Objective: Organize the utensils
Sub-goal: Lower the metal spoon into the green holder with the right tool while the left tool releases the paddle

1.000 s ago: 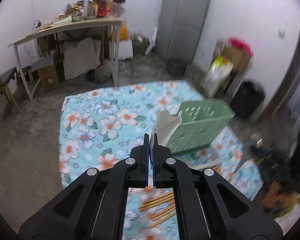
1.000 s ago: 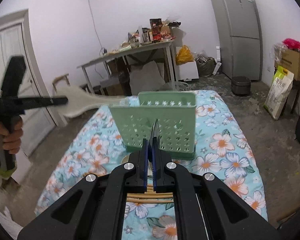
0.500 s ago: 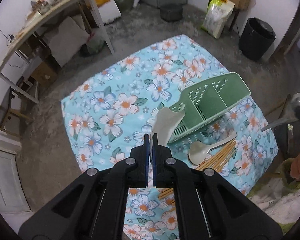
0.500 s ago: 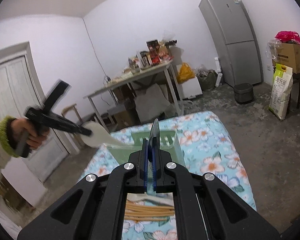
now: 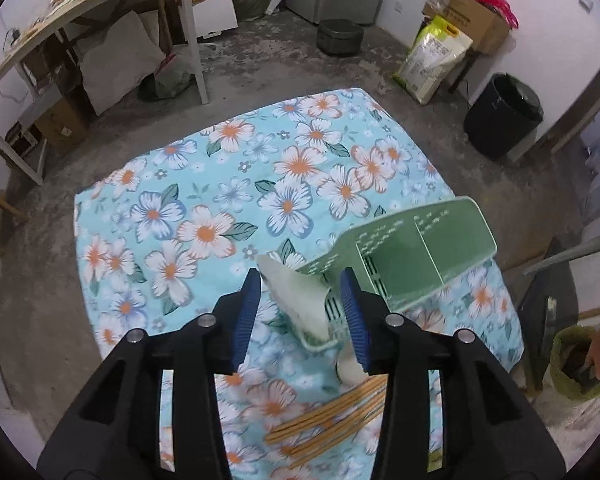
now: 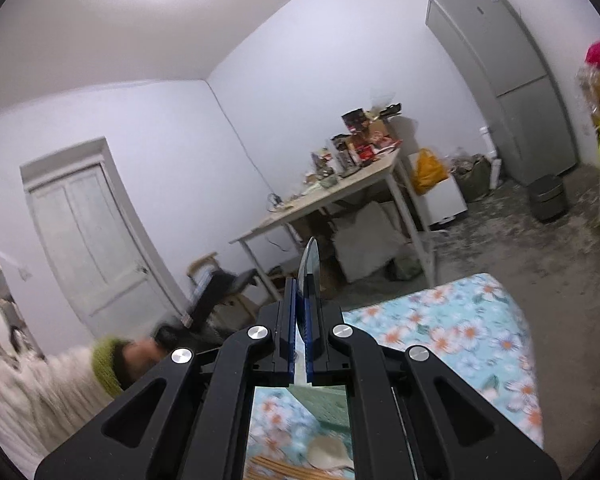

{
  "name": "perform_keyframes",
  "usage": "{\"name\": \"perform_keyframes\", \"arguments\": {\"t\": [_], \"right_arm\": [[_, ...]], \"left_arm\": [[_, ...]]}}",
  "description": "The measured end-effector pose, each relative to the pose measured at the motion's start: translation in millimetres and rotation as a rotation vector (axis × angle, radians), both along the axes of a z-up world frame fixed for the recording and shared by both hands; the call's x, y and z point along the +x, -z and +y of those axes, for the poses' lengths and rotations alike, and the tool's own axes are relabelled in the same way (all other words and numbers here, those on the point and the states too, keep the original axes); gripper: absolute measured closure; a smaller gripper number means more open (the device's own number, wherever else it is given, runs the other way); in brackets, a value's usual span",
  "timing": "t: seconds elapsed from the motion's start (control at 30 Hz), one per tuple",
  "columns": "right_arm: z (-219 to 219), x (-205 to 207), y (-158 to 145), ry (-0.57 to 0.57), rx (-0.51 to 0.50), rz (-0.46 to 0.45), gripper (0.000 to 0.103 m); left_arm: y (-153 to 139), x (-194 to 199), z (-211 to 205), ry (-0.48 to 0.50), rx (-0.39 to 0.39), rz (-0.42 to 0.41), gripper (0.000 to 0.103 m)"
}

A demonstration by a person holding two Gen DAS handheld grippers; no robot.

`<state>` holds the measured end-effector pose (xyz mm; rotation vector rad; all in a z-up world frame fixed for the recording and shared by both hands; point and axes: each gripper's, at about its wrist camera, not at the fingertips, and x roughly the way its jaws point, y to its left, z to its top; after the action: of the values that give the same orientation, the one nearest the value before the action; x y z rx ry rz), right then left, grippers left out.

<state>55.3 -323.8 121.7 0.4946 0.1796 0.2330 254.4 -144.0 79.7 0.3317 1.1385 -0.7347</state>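
One spoon (image 5: 350, 368) half-hidden by fingers (image 5: 354, 316).

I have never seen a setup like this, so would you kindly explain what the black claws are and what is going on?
A person holds two hand-operated grippers, each with a camera looking along its fingers. The left gripper is open above a white spatula standing in the green utensil holder on the floral tablecloth. A white spoon and wooden chopsticks lie on the cloth nearby. The right gripper, raised toward the room, is shut on a metal knife.
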Motion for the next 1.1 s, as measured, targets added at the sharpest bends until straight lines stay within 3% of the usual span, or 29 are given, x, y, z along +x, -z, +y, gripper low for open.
{"name": "perform_keyframes", "arguments": {"t": [0.17,0.33,0.47,0.63,0.77,0.93,1.0,1.1], "right_arm": [[-13,25,-10,-0.053,0.054,-0.042,0.099],[-11,63,6,-0.087,0.039,-0.019,0.099],[-2,90,39,-0.085,-0.047,0.056,0.099],[4,113,85,-0.112,-0.098,0.182,0.099],[11,111,102,-0.109,-0.151,0.258,0.098],[14,103,109,-0.086,-0.177,0.307,0.094],[13,98,107,-0.069,-0.174,0.317,0.088],[10,87,103,-0.043,-0.153,0.306,0.07]], "left_arm": [[-11,-4,8,-0.017,-0.078,-0.069,0.063],[-39,-33,40,-0.072,-0.187,-0.289,0.044],[-37,-58,74,-0.133,-0.26,-0.364,0.022],[0,-80,111,-0.228,-0.325,-0.278,0.021],[37,-97,123,-0.269,-0.375,-0.183,0.02],[65,-119,117,-0.259,-0.362,-0.177,0.02],[70,-125,112,-0.252,-0.337,-0.198,0.02],[72,-130,110,-0.252,-0.334,-0.213,0.02]]}}
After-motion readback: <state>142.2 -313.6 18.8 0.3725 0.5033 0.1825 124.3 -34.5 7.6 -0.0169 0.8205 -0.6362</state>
